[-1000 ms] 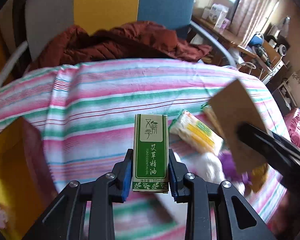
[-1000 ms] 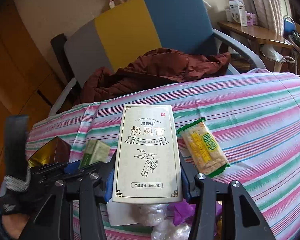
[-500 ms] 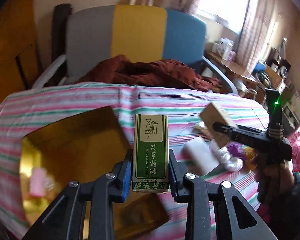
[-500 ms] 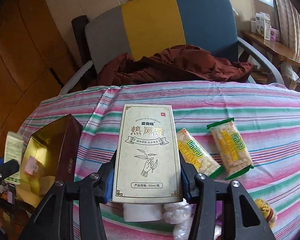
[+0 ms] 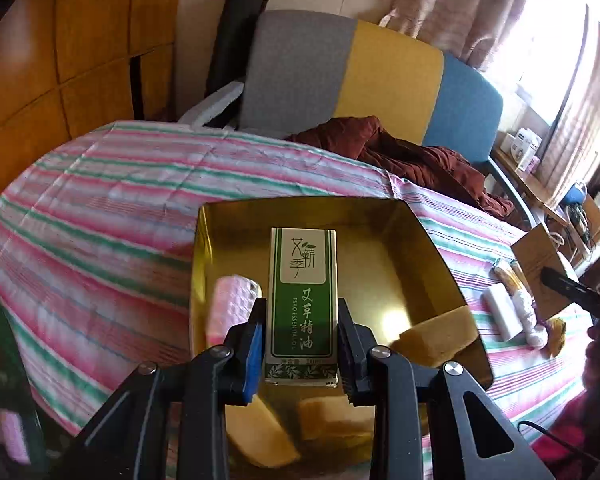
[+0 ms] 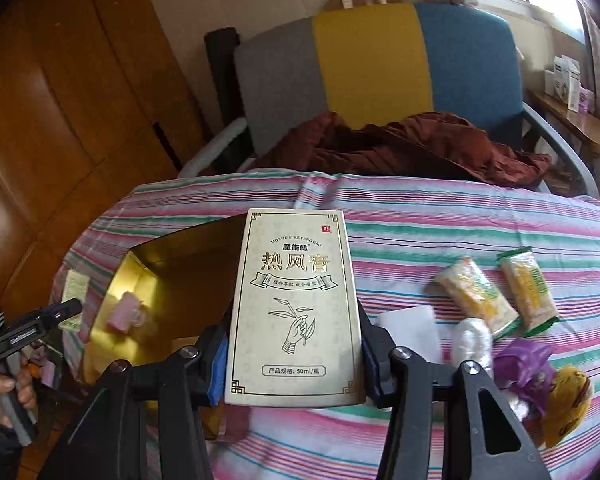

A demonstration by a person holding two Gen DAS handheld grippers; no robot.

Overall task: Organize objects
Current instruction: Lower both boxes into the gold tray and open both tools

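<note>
Left gripper [image 5: 302, 346] tilting down over gold box [image 5: 428, 240], clamping green carton [image 5: 303, 300]; right gripper [image 6: 294, 354] gripping cream carton [image 6: 294, 312] beside snack packets [image 6: 476, 296].

Gold-lined open box [image 5: 420, 248] near edge was hidden behind the gripper arms; blurred pink wrapped packet [image 5: 230, 308] inside; pale yellow blocks [image 5: 256, 436] partly covered.

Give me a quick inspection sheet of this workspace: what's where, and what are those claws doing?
Surface: striped cloth over a table.
Job's things: gold box, open, holding a pink packet; green carton; cream carton.
Clutter: two snack packs, white block, purple wrapper.
Claws: left claw shut on green carton over the box; right claw shut on cream carton.
Cables: thin cord, lower right.
Surroundings: tricolour chair, brown jacket.
</note>
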